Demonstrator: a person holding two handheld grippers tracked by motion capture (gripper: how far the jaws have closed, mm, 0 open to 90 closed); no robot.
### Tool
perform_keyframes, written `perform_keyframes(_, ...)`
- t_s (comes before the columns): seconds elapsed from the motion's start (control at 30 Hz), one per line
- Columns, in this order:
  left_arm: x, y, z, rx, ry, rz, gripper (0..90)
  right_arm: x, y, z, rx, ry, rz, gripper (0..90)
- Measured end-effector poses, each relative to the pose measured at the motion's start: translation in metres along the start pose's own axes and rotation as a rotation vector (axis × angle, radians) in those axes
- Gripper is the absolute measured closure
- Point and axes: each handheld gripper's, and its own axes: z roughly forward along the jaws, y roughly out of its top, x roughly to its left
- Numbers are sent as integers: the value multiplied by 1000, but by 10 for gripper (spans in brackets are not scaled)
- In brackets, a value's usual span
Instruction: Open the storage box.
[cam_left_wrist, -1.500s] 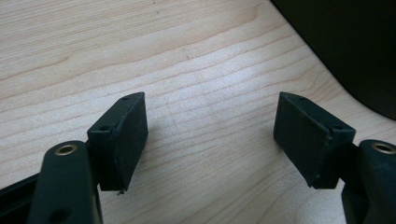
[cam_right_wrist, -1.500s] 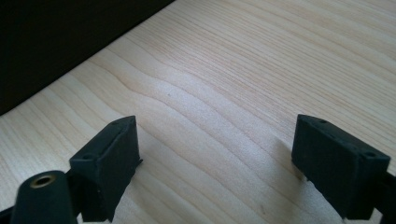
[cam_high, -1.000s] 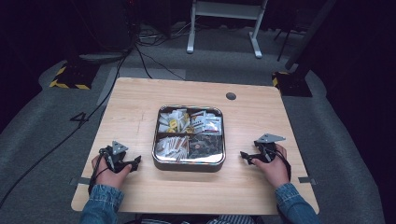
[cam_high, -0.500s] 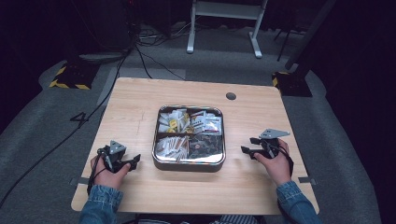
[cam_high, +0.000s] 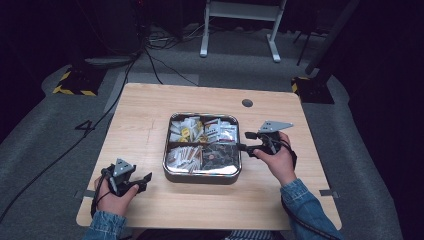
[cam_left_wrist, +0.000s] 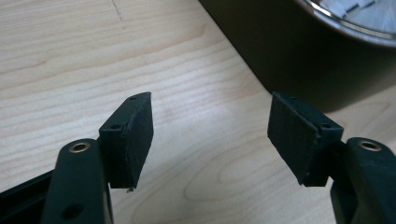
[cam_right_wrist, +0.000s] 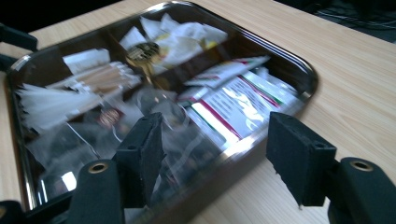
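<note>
A square metal tray (cam_high: 202, 176) with divided compartments sits mid-table, holding several packets and sachets (cam_high: 220, 131). My right gripper (cam_high: 244, 141) hovers at the tray's right rim, open, jaws pointing left over it. In the right gripper view the tray rim (cam_right_wrist: 299, 65) and white printed packets (cam_right_wrist: 238, 100) lie just past the open right gripper (cam_right_wrist: 215, 154). My left gripper (cam_high: 145, 181) rests low at the front left, open, pointing toward the tray. In the left gripper view the left gripper (cam_left_wrist: 210, 135) is open over bare wood, with the tray's dark wall (cam_left_wrist: 299, 56) ahead.
The wooden table (cam_high: 145, 120) has a round grommet hole (cam_high: 247, 103) at the back right. Cables (cam_high: 150, 60) and a white metal stand (cam_high: 240, 20) lie on the grey floor beyond the far edge. Tape marks sit at the table's front corners.
My right gripper has moved left and forward from the table's right side to the tray's right rim. The left gripper has barely shifted.
</note>
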Motion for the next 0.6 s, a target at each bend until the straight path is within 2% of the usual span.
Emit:
perform_keyframes(0.17,-2,-5,-2,0,-16,-2,308,8,13,21,8,51,-30,369)
perform_keyframes(0.3,-1,-8,-2,15,-10,-1,306,18,26,39,15,74,-66,380)
perform_keyframes(0.37,0,-8,0,18,-6,-8,307,23,32,50,25,101,-80,401)
perform_keyframes(0.4,0,-8,0,18,-6,-8,307,23,32,50,25,101,-80,401)
perform_keyframes(0.43,1,-7,2,21,0,-9,307,28,36,63,45,131,-90,417)
perform_keyframes(0.47,1,-7,3,23,0,-9,307,28,36,63,45,131,-90,417)
perform_keyframes(0.53,2,-7,7,34,3,-8,306,34,41,74,55,136,-108,458)
perform_keyframes(0.6,3,-6,8,36,2,-7,307,35,42,78,57,139,-102,464)
